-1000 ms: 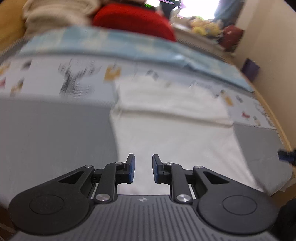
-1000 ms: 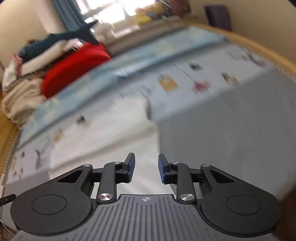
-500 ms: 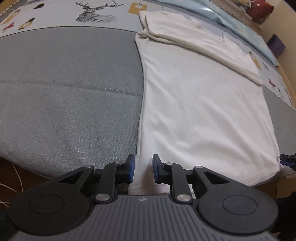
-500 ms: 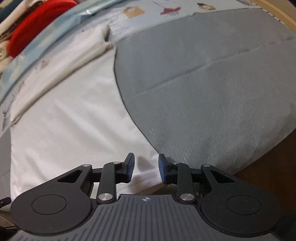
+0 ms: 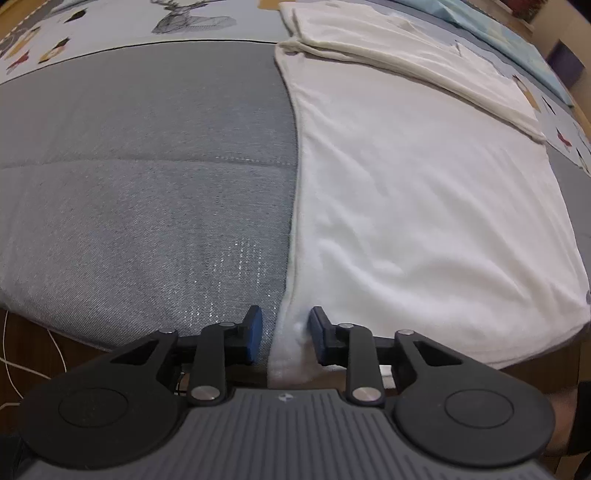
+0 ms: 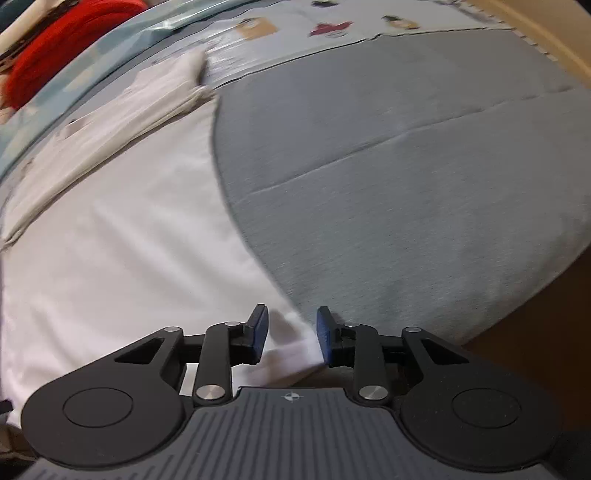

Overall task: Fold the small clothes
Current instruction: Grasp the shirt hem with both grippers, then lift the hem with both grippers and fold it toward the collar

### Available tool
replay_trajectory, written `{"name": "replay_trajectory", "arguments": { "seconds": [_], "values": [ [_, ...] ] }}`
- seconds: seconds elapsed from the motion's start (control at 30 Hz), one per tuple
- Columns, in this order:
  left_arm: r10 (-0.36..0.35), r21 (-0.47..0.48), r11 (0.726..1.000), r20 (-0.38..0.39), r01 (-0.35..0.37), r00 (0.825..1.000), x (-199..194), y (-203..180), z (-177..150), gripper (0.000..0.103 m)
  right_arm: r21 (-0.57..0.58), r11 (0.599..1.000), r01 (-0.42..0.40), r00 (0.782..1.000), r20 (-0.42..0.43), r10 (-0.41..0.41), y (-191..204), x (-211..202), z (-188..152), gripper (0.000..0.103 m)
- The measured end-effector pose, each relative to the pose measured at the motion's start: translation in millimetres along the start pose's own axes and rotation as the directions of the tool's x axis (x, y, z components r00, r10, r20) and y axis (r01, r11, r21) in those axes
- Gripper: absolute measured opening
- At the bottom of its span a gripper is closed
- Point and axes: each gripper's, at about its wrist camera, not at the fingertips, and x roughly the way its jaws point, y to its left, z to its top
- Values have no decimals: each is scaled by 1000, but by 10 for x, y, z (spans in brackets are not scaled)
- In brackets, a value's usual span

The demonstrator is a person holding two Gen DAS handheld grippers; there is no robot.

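Observation:
A white garment (image 5: 406, 184) lies flat on the grey bed cover (image 5: 147, 166), its far part folded over into a cream band (image 5: 406, 55). My left gripper (image 5: 286, 334) points down at the garment's near left corner. Its jaws stand apart, with the cloth edge between them and a gap at the left pad. In the right wrist view the same garment (image 6: 129, 240) fills the left side. My right gripper (image 6: 291, 332) is at the near right corner. Its jaws are opening, and the corner lies loose between them.
Past the garment is a printed sheet with a deer drawing (image 5: 192, 18). A red cushion (image 6: 55, 40) sits at the far left. The bed's near edge drops to a brown floor (image 6: 535, 314), where a white cable (image 5: 22, 365) lies. A wooden frame (image 6: 554, 37) borders the right.
Both grippers sank and tipped down from looking across the bed to the garment's near corners. Over the last half second they kept still, and the right jaws widened slightly.

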Motion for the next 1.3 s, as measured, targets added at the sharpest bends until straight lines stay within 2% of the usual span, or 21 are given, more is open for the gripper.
{"name": "replay_trajectory", "arguments": {
  "seconds": [0.07, 0.17, 0.23, 0.3, 0.4, 0.47, 0.53, 0.63, 0.73, 0.8, 0.9, 1.07, 1.13, 1.2, 1.3],
  "values": [
    [-20, 19, 1000, 1, 20, 1000, -11, -30, -6, 8, 18, 1000, -9, 1000, -7, 9, -32, 1, 2, 38],
    [-22, 21, 1000, 25, 22, 999, -90, -37, -14, 5, -23, 1000, -16, 998, -55, 14, 25, 71, -37, 39],
    [-35, -5, 999, 51, 35, 998, -168, 3, -7, 5, -56, 998, -1, 998, -58, -2, 67, 86, -63, 39],
    [-49, -36, 998, 53, 51, 997, -184, 44, 17, 6, -59, 998, -2, 998, -60, -1, 75, 84, -60, 39],
    [-44, -39, 998, 6, 44, 999, -120, 40, 11, 8, -58, 998, -3, 998, -64, -1, 75, 76, -56, 38],
    [-24, -6, 1000, -14, 24, 1000, -59, -11, -3, 11, -69, 998, -5, 998, -66, 1, 90, 74, -64, 34],
    [-13, 10, 1000, -14, 13, 1000, -28, -38, 4, 12, -85, 996, -19, 997, -74, 13, 132, 84, -82, 17],
    [-9, 6, 1000, -15, 9, 1000, -24, -44, 7, 13, -109, 993, -44, 996, -82, 35, 179, 96, -113, 12],
    [2, 21, 1000, -9, -2, 1000, -10, -52, 4, 16, -119, 992, -48, 996, -81, 38, 193, 101, -127, 11],
    [9, 9, 1000, -3, -9, 1000, -25, -40, 3, 22, -107, 993, -53, 996, -80, 44, 180, 96, -124, 10],
    [12, 6, 1000, -3, -12, 1000, -71, -72, -26, 23, -87, 995, -55, 996, -71, 49, 160, 77, -121, 10],
    [21, 66, 998, 2, -21, 1000, -60, -169, -65, 22, -111, 993, -40, 996, -78, 31, 202, 92, -132, 16],
    [23, 79, 997, 6, -23, 1000, -59, -189, -76, 20, -137, 990, -35, 997, -79, 24, 242, 100, -142, 16],
    [14, 79, 997, 8, -14, 1000, -51, -190, -76, 10, -149, 988, -32, 997, -77, 20, 268, 106, -145, 16],
    [8, 78, 997, 19, -9, 1000, -82, -181, -81, 6, -141, 989, -43, 997, -75, 32, 255, 104, -137, 11]
  ]
}}
